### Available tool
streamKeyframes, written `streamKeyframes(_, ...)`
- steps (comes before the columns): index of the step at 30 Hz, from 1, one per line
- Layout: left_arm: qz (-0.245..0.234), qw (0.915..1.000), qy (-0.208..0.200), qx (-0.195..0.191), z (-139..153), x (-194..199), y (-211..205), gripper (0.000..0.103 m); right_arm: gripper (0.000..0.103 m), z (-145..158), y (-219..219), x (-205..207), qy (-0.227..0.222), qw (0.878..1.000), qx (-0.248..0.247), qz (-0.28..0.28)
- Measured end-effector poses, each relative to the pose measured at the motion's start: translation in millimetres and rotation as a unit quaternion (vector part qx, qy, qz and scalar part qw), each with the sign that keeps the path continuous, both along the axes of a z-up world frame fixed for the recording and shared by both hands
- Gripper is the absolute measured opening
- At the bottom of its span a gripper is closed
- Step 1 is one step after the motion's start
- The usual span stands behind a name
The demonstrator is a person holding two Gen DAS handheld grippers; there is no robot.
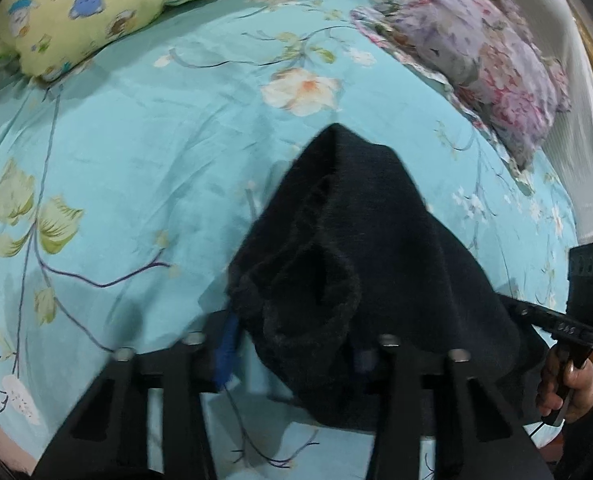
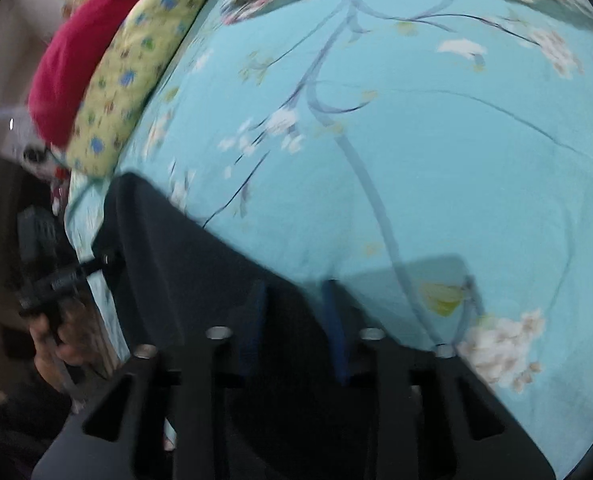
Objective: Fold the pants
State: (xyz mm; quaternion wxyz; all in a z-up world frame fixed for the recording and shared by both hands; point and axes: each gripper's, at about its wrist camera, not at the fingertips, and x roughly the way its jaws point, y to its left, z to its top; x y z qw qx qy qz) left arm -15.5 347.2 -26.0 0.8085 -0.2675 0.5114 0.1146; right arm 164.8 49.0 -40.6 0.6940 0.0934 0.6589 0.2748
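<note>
Black fleecy pants fill the lower centre of my left wrist view, bunched into a peak and draped over my left gripper. Its blue-padded fingers stand apart with cloth between them, but I cannot tell whether they actually pinch it. In the right wrist view the same dark cloth runs from centre left down under my right gripper, whose fingers also stand apart around the fabric; grip unclear through the blur. My right hand shows at the lower right edge of the left view. Around me lies the turquoise flowered bedsheet, wide and flat through the middle. A yellow cartoon-print pillow bounds the upper left, a purple floral pillow the upper right, beside a white padded headboard. A red cushion sits upper left in the right view.
</note>
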Motion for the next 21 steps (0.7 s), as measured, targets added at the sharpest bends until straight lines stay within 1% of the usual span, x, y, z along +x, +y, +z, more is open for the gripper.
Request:
streamKeyframes(1, -0.002, 1.0000, -0.002, 0.005, 2.8, -0.2, -1.2, 0.026, 0.016, 0.3, 3.6, -3.3, -0.003, 1.000, -0.008, 0.009)
streamKeyframes(3, -0.006, 0.9998, -0.018, 0.010, 17.5, -3.1, -3.0, 0.019, 0.012, 16.9, 18.2, -13.0, -0.057, 0.996, -0.058, 0.047)
streamKeyframes(5, -0.013, 0.9989, -0.044, 0.009, 36.3, -7.4, -4.6, 0.018, 0.011, 46.4, 26.2, -22.1, -0.136, 0.984, -0.097, 0.066)
streamKeyframes(7, -0.028, 0.9963, -0.077, 0.025, 58.8, -11.8, -9.5, 0.018, 0.009, 77.8, 33.0, -30.8, -0.215, 0.966, -0.127, 0.073)
streamKeyframes(9, -0.042, 0.9929, -0.103, 0.043, 77.0, -13.2, -12.3, 0.018, 0.008, 91.8, 34.7, -32.1, -0.254, 0.955, -0.139, 0.068)
streamKeyframes(11, -0.049, 0.9909, -0.116, 0.048, 84.3, -11.4, -9.6, 0.018, 0.008, 94.9, 34.2, -30.1, -0.269, 0.952, -0.137, 0.054)
streamKeyframes(14, -0.058, 0.9907, -0.114, 0.048, 75.2, -2.7, -3.5, 0.018, 0.008, 83.0, 41.2, -20.8, -0.272, 0.950, -0.149, 0.037)
streamKeyframes(15, -0.062, 0.9913, -0.106, 0.046, 66.2, 3.7, -2.4, 0.018, 0.008, 75.7, 40.2, -18.6, -0.270, 0.950, -0.155, 0.032)
streamKeyframes(18, -0.075, 0.9937, -0.068, 0.050, 34.7, 22.8, 1.2, 0.019, 0.008, 47.5, 44.3, -10.7, -0.256, 0.950, -0.180, 0.020)
streamKeyframes(20, -0.080, 0.9943, -0.042, 0.056, 18.6, 31.8, 3.7, 0.025, 0.010, 27.5, 46.6, -7.1, -0.234, 0.951, -0.201, 0.021)
streamKeyframes(21, -0.081, 0.9941, -0.038, 0.061, 15.4, 30.5, 4.5, 0.031, 0.016, 20.4, 47.4, -6.6, -0.231, 0.949, -0.215, 0.021)
